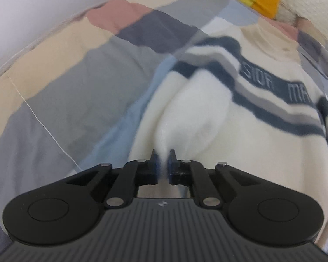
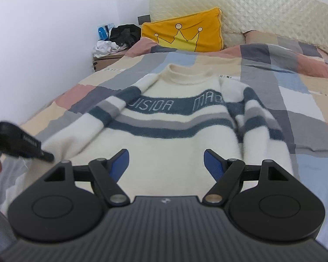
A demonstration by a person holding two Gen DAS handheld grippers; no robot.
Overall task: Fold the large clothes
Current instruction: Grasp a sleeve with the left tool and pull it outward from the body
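A cream sweater with navy and grey stripes and lettering across the chest lies face up on the patchwork bedspread, collar toward the headboard and sleeves down its sides. My left gripper is shut on a pinched ridge of the sweater's white fabric at its lower left edge. From the right wrist view the left gripper shows as a dark tip at the sweater's left edge. My right gripper is open over the sweater's lower body, with nothing between its blue pads.
A yellow pillow with a crown leans against the quilted cream headboard. A bedside table with heaped clothes stands at the back left. A white wall runs along the bed's left side.
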